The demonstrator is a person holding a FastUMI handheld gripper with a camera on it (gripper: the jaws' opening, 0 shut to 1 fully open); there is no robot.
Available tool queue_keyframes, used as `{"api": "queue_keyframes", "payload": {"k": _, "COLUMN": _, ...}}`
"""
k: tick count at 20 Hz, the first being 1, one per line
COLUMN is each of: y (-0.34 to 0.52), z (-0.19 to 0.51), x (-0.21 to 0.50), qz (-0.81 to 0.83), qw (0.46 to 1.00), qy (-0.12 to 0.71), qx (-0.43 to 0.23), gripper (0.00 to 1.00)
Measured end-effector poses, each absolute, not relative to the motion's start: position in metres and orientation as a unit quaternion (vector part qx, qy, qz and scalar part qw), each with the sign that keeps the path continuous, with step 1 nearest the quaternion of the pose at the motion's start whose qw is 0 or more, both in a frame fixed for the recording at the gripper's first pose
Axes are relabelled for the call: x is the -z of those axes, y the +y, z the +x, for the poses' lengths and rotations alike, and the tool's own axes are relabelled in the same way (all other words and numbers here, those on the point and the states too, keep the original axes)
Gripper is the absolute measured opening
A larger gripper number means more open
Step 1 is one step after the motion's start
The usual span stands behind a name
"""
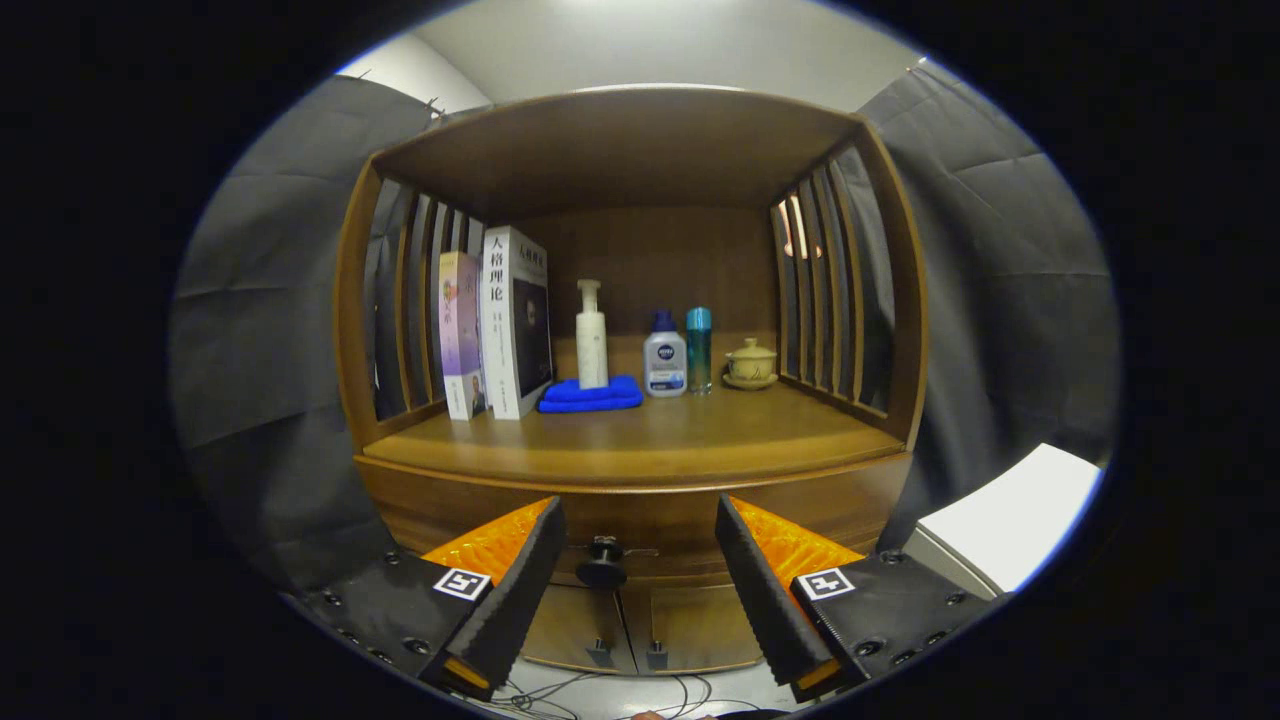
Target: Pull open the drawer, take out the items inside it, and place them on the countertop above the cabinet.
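Observation:
A wooden cabinet stands ahead of me, its countertop forming an open shelf bay. Under the countertop the drawer front is closed, with a round dark knob at its middle. My gripper is open, a short way in front of the drawer; the knob shows in the gap, closer to the left finger than to the right finger. Nothing is held. The drawer's contents are hidden.
On the countertop stand two books, a white pump bottle on a folded blue cloth, a small blue-capped bottle, a teal bottle and a lidded ceramic cup. Two lower doors sit under the drawer. A white box lies right.

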State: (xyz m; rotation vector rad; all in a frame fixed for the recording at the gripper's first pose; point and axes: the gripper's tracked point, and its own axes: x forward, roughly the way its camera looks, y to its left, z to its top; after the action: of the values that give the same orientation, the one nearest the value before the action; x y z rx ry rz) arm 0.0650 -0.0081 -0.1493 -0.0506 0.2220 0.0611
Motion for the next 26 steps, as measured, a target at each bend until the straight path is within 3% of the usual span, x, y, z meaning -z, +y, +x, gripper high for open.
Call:
{"api": "queue_keyframes", "payload": {"k": 9, "y": 0.008, "z": 0.097, "x": 0.214, "qz": -0.028, "qw": 0.987, "qy": 0.156, "qx": -0.038, "gripper": 0.96}}
{"api": "queue_keyframes", "payload": {"k": 26, "y": 0.016, "z": 0.120, "x": 0.250, "qz": -0.042, "qw": 0.983, "qy": 0.177, "qx": -0.032, "gripper": 0.42}}
